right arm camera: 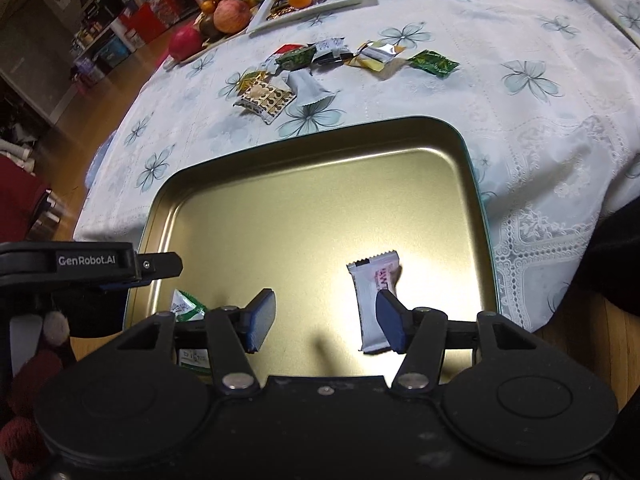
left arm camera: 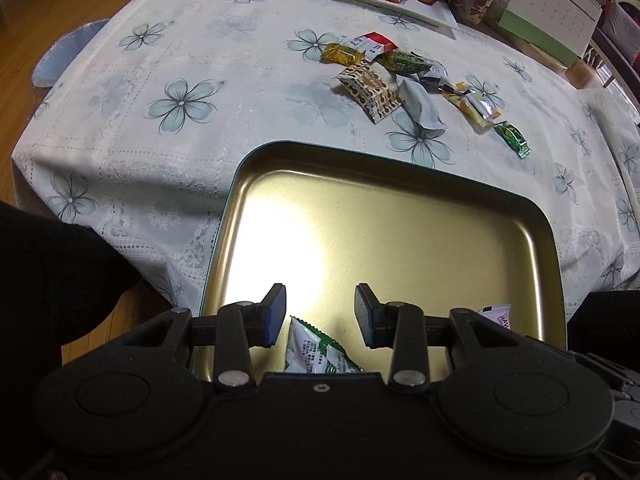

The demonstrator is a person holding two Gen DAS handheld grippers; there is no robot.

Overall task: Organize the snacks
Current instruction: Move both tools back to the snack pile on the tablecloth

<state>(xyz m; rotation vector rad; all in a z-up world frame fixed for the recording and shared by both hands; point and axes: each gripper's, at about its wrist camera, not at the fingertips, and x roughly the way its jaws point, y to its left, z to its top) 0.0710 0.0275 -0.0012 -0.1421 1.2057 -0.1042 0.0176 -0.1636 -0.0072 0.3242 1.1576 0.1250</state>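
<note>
Left gripper [left arm camera: 320, 316] jaws apart over gold tray [left arm camera: 400, 216]; green-white packet [left arm camera: 316, 352] below, seemingly unheld.

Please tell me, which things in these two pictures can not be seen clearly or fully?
- Green-white packet in the tin: left wrist view, lower part hidden by the left gripper body.
- White packet: right wrist view, print partly covered by a finger of the right gripper.
- Calendar: cut off by the top edge, text too small.

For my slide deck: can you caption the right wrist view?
Open right hand-held gripper above a gold tin tray, white snack bar lying inside, more wrapped snacks waiting on the floral tablecloth.
</note>
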